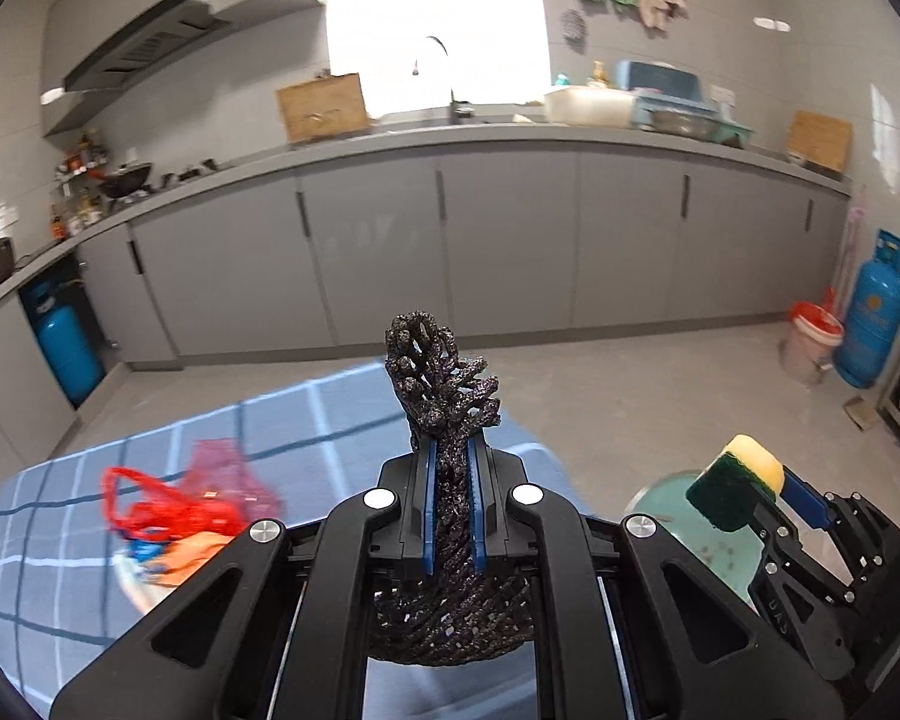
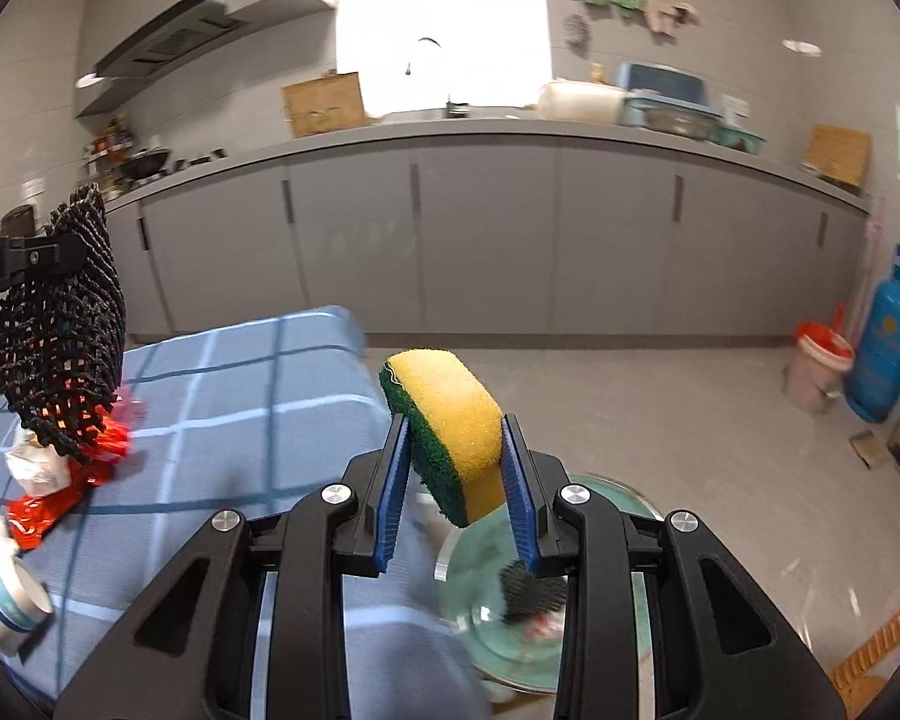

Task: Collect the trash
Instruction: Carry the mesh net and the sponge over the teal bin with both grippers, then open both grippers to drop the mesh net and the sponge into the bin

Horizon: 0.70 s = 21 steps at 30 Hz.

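Note:
My left gripper [image 1: 450, 450] is shut on a crumpled black mesh net [image 1: 441, 381], which sticks up past the blue pads and bunches below them. In the right wrist view the same black net [image 2: 54, 330] hangs at the far left from the left gripper [image 2: 75, 252]. My right gripper [image 2: 453, 447] is shut on a yellow-and-green sponge [image 2: 450, 420], held above a round green bin [image 2: 486, 588]. In the left wrist view the sponge [image 1: 735, 480] shows at lower right in the right gripper [image 1: 765, 489], over the bin [image 1: 660, 492]. Red wrappers [image 1: 168, 510] lie on the blue checked tablecloth [image 1: 60, 570].
Red wrapper, crumpled tissue [image 2: 33, 468] and a paper cup [image 2: 6, 600] lie on the checked table [image 2: 222, 408]. Grey kitchen cabinets [image 2: 480, 240] run across the back. A red-lined bucket [image 2: 819, 372] and a blue gas cylinder [image 2: 888, 342] stand at the right on the grey floor.

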{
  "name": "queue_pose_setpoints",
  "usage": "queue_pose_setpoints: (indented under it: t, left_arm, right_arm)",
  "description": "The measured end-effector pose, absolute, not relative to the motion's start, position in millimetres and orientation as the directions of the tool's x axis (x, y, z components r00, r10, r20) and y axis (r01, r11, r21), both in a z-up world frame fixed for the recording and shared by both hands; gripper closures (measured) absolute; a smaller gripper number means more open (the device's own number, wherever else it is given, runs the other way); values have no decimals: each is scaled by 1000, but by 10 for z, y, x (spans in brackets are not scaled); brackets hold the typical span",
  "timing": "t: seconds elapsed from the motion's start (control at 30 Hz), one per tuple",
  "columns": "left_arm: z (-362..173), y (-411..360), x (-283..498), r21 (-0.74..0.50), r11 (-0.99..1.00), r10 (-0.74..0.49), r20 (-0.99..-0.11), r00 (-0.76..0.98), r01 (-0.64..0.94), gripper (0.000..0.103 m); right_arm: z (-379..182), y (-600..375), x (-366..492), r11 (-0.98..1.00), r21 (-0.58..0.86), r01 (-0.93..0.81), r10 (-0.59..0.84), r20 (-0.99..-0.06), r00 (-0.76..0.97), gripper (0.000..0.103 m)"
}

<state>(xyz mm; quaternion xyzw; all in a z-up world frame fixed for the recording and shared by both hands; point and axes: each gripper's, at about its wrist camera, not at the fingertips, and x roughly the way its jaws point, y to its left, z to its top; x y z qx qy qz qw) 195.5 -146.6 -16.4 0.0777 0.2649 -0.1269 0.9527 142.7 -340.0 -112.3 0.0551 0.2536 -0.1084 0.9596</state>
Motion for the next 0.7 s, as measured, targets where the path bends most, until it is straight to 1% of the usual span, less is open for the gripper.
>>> queue_pose_setpoints:
  t: [0.2, 0.53, 0.7]
  left_arm:
    - [-324, -1985, 1929, 75, 925, -279, -533, 799, 373, 93]
    - [-652, -2736, 1990, 44, 861, -393, -574, 719, 506, 93]
    - [-873, -2994, 2027, 38, 834, -418, -607, 676, 550, 92]
  right_arm:
    - [-1296, -3791, 1350, 950, 53, 307, -235, -525, 818, 71]
    - [-1606, -4252, 1353, 923, 65, 380, -278, -572, 772, 71]
    - [-1751, -4412, 1389, 916, 68, 396, -283, -591, 755, 71]
